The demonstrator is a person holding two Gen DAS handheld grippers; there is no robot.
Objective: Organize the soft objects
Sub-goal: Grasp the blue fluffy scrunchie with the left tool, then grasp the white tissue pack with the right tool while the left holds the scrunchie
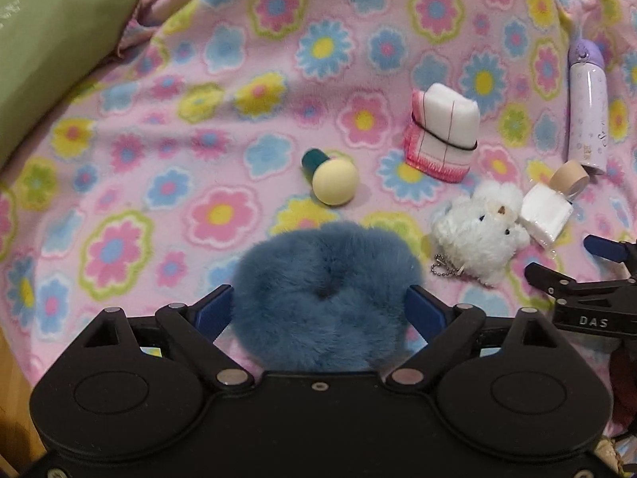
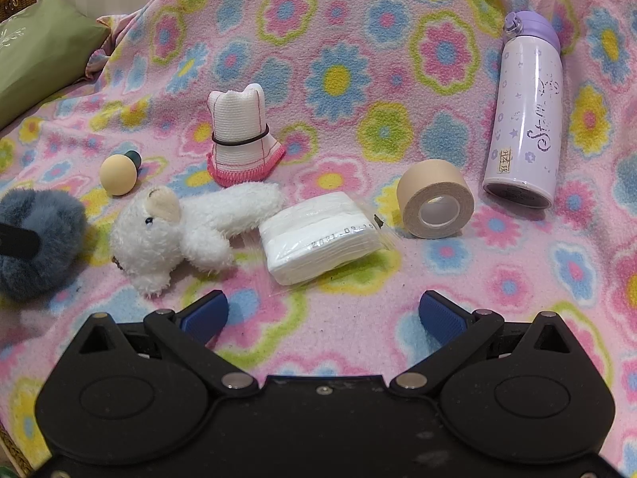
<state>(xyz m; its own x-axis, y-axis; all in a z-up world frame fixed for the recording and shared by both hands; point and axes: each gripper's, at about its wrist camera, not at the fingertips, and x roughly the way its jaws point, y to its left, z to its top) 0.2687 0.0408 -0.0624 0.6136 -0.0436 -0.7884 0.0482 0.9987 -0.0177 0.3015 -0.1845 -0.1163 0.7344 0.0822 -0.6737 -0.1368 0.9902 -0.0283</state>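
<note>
Though fluffy, round blue scrunchie (image 1: 324, 298) between tongs (image 1: 322, 310)

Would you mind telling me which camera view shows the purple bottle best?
The right wrist view: the purple bottle lies there large and whole on the blanket, lid, lettering and base all visible. In the left wrist view it sits small at the right edge, squeezed by the fisheye.

"DAS" stands on the right hand-held gripper (image 1: 573, 269); "2021" is printed on the wipes packet (image 2: 322, 235).
</note>
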